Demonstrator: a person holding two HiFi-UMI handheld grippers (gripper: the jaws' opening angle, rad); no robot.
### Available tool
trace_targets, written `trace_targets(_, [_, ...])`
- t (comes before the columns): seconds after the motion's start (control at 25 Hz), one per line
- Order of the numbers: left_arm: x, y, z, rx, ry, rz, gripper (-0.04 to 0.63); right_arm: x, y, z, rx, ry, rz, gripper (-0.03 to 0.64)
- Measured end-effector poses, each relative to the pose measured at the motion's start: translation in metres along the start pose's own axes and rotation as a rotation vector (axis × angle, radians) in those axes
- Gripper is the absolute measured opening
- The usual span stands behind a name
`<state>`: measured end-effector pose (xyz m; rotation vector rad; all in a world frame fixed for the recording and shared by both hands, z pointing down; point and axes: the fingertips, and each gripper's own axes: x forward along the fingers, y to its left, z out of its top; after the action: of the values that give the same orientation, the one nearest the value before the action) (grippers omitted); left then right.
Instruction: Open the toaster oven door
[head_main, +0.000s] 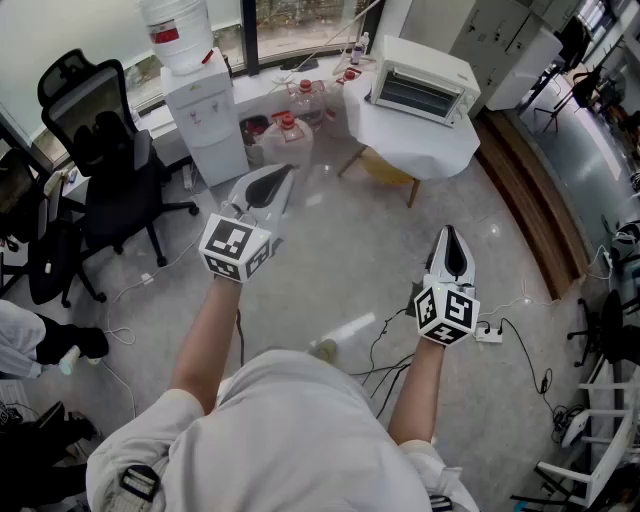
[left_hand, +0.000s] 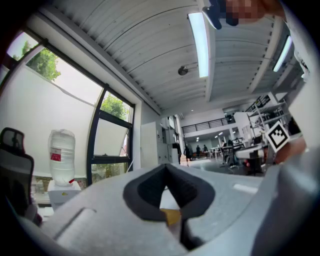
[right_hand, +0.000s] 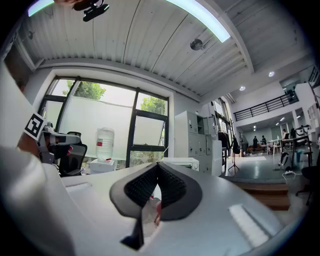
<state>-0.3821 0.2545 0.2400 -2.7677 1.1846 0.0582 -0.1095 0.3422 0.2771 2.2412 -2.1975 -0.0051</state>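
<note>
Ahead, the white boxy toaster oven (head_main: 425, 82) lies crosswise. Only your head view shows its door facing you. Left gripper (head_main: 284, 174), right gripper (head_main: 450, 233) closed, empty.

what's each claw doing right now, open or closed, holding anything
left claw: closed, holding nothing
right claw: closed, holding nothing

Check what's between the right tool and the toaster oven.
Head view: only bare floor, then the near edge of the white-draped table the toaster oven stands on. Nothing blocks the right tool.
</note>
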Motion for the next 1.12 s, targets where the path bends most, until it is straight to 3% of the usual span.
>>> trace_targets(0.84, [0.069,-0.045,-0.01,0.018,0.032,0.005,-0.003,0.026,-0.073,-0.011,0.025,0.006,0.043,0.002])
trace_targets(1.12, [0.095,-0.063,-0.017,0.03,0.037,0.015,-0.003,0.034,-0.098,-0.024,0.017,0.01,0.095,0.002])
